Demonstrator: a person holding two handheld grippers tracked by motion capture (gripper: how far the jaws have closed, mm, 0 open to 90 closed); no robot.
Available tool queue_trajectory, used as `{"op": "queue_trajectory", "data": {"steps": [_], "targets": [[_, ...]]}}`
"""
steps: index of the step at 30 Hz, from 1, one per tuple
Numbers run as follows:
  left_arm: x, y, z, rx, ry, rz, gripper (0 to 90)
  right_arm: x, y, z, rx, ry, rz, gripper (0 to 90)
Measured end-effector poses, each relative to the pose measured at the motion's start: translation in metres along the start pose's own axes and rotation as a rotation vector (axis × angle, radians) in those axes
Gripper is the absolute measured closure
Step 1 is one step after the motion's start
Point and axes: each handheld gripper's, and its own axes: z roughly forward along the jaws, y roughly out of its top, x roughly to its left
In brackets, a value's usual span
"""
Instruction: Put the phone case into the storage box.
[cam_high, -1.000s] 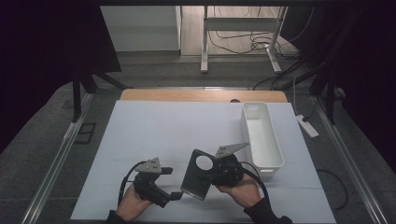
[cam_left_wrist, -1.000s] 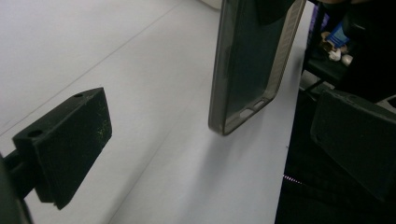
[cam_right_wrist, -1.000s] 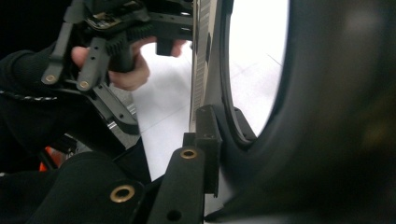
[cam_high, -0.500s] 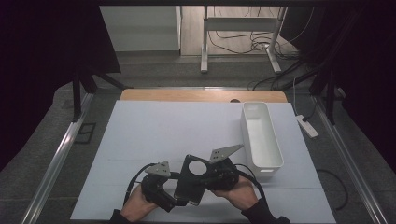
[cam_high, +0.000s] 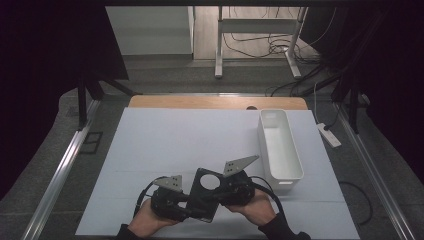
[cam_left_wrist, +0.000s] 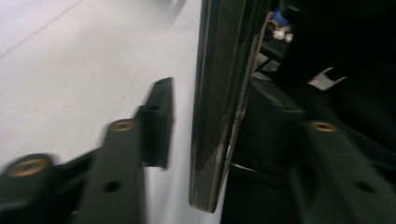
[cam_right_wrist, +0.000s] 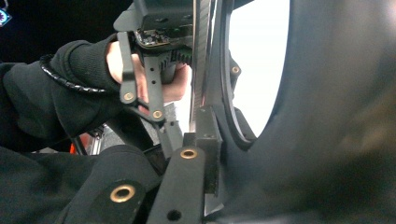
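Note:
A flat black panel (cam_high: 202, 202) with a round hole is held tilted above the table's front edge, between both hands. My right gripper (cam_high: 220, 192) grips its right side; in the right gripper view one finger (cam_right_wrist: 205, 144) presses against the panel's thin edge (cam_right_wrist: 201, 56). My left gripper (cam_high: 186, 205) meets the panel from the left. In the left gripper view the panel (cam_left_wrist: 219, 93) stands edge-on between the jaws. One finger (cam_left_wrist: 156, 121) is still a gap away from it, and the other lies close against it.
A long empty white bin (cam_high: 280, 145) stands at the right of the white table cover (cam_high: 190, 135), just beyond my right hand. A wooden strip (cam_high: 215, 102) runs along the far edge. A power strip (cam_high: 329, 135) lies on the floor to the right.
The panel has tipped lower and shifted left toward the front edge. My left gripper has come in from the left until its jaws straddle the panel's edge.

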Motion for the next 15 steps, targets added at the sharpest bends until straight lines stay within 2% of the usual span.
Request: {"op": "queue_trajectory", "data": {"steps": [2, 3, 6, 12, 15], "targets": [[0.0001, -0.0001, -0.0004, -0.003, -0.012, 0.000, 70.0, 0.0003, 0.0000, 0.0002, -0.002, 0.005, -0.001, 86.2], [0.0000, -0.0002, -0.0007, -0.004, -0.026, 0.001, 70.0, 0.0004, 0.0000, 0.0002, -0.004, 0.010, -0.003, 86.2], [0.0007, -0.0007, -0.0010, -0.002, -0.042, 0.006, 77.2, 0.0005, 0.0001, 0.0005, -0.010, 0.032, -0.008, 86.2], [0.0021, -0.0012, -0.0011, -0.005, -0.086, 0.024, 83.7, 0.0008, 0.0001, 0.0009, -0.009, 0.061, -0.017, 86.0], [0.0010, -0.0004, -0.0010, 0.000, -0.089, 0.036, 85.0, -0.0002, -0.0001, -0.0001, -0.008, 0.080, -0.013, 86.0]]}}
